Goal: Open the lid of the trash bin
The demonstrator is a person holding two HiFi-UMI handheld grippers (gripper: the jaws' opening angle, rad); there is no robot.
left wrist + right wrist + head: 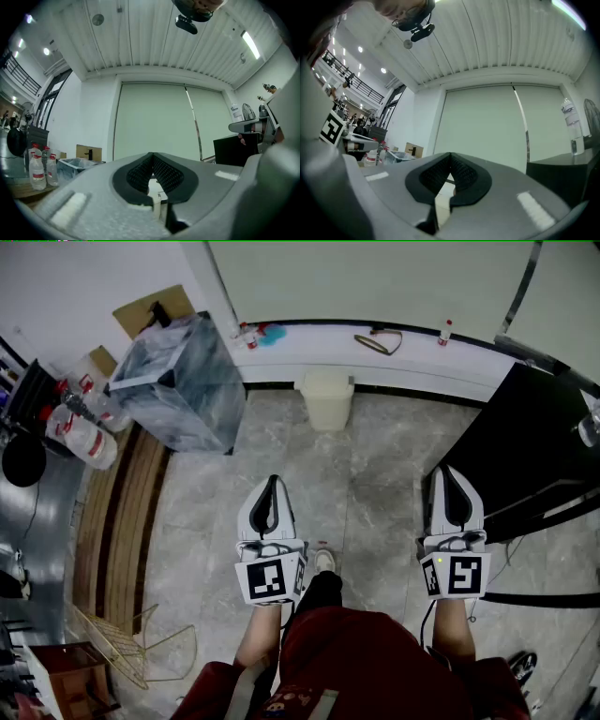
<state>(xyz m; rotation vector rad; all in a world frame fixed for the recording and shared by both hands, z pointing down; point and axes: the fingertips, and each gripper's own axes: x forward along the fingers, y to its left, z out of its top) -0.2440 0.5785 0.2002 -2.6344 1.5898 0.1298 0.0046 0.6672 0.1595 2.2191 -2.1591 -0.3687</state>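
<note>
Trash bin (325, 399), cream lidded plastic, lid down. Left gripper (273, 482) and right gripper (451, 472) closed on nothing, well short of bin. Approach step; reach lid next.

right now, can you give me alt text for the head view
A person on a grey tiled floor points the left gripper and right gripper, both shut and empty, toward a small cream bin, lid down, by the far wall. A bag-lined bin stands left, a black table right.
</note>
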